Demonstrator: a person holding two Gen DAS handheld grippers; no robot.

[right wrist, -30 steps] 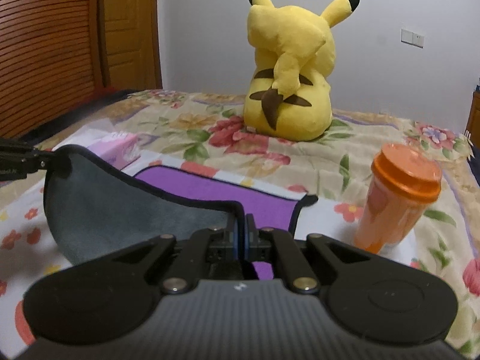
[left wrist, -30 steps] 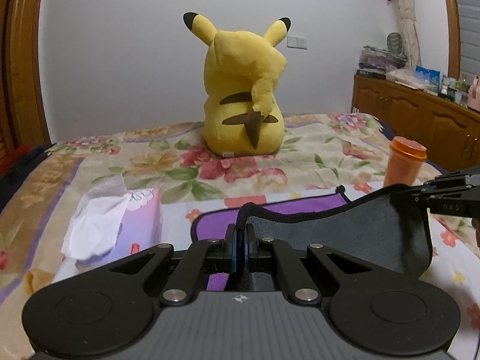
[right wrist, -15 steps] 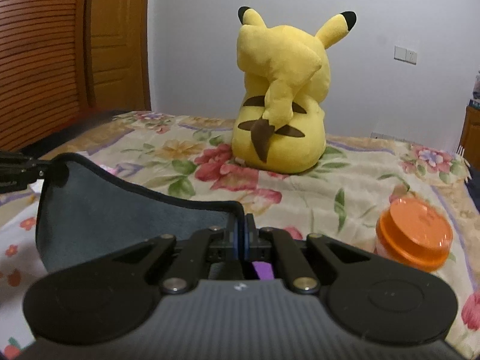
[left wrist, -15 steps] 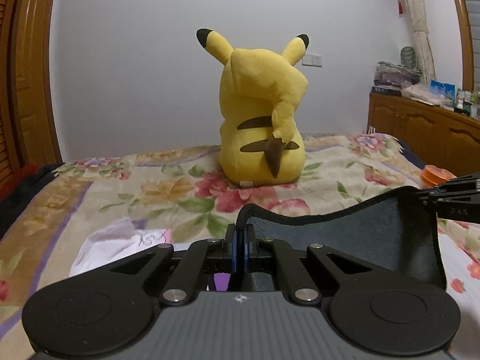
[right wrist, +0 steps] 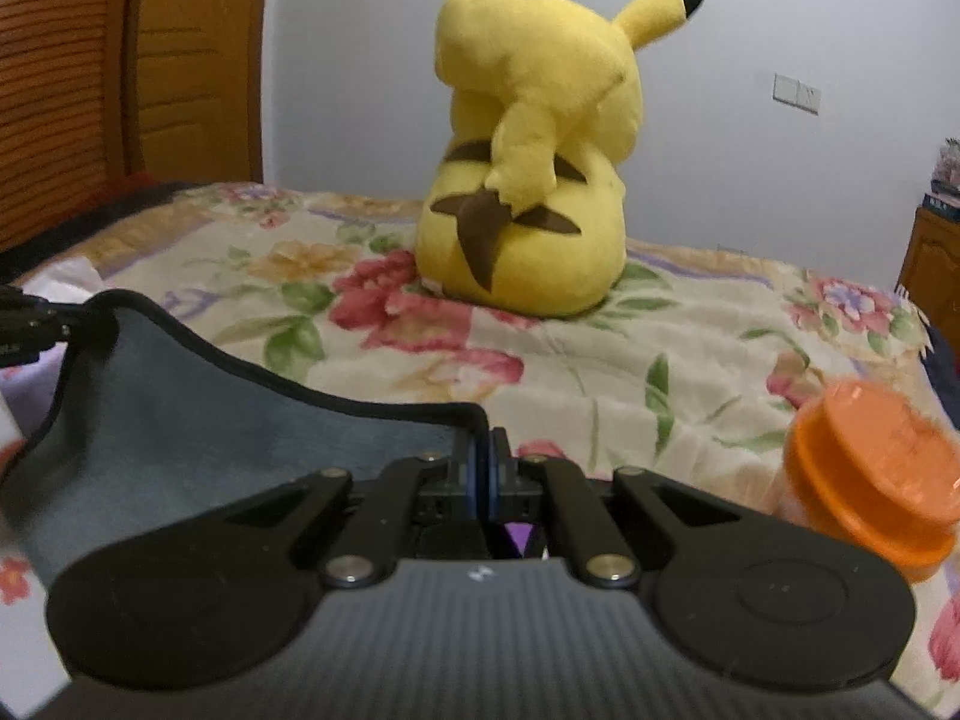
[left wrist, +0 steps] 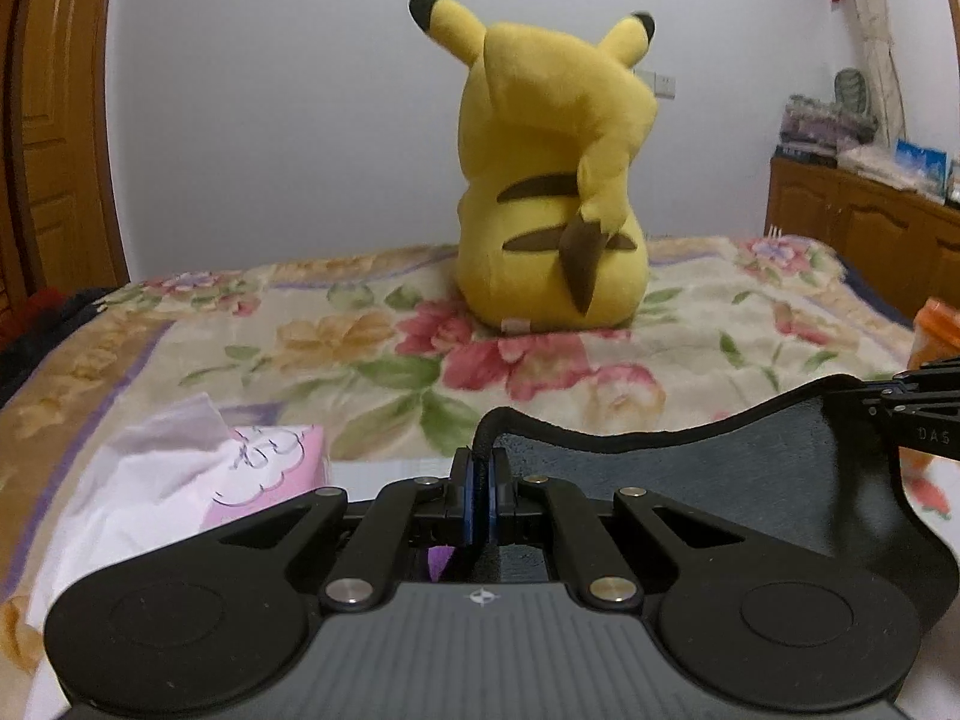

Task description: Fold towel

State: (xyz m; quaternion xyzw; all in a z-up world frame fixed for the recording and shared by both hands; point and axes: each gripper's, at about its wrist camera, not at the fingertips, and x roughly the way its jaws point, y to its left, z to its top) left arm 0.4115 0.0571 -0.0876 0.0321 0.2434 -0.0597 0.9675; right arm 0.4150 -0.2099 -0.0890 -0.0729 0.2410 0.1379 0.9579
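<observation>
The towel [left wrist: 690, 480] is dark grey on the side facing me, with a black hem and a purple other side. It hangs lifted between both grippers above the floral bed. My left gripper [left wrist: 480, 468] is shut on its left corner. My right gripper [right wrist: 483, 456] is shut on its right corner, and the grey cloth [right wrist: 210, 408] stretches away to the left. The right gripper's tips [left wrist: 900, 396] show at the right edge of the left wrist view. The left gripper's tips [right wrist: 36, 318] show at the left edge of the right wrist view.
A yellow Pikachu plush [left wrist: 552, 180] sits on the bed [left wrist: 300, 348] straight ahead. A pink tissue pack [left wrist: 240, 468] lies to the left. An orange lidded cup [right wrist: 876, 468] stands to the right. A wooden cabinet [left wrist: 870, 228] stands at far right, a wooden door [right wrist: 180, 60] at far left.
Both grippers have moved forward toward the plush with the towel held between them. The purple side on the bed has dropped out of sight below.
</observation>
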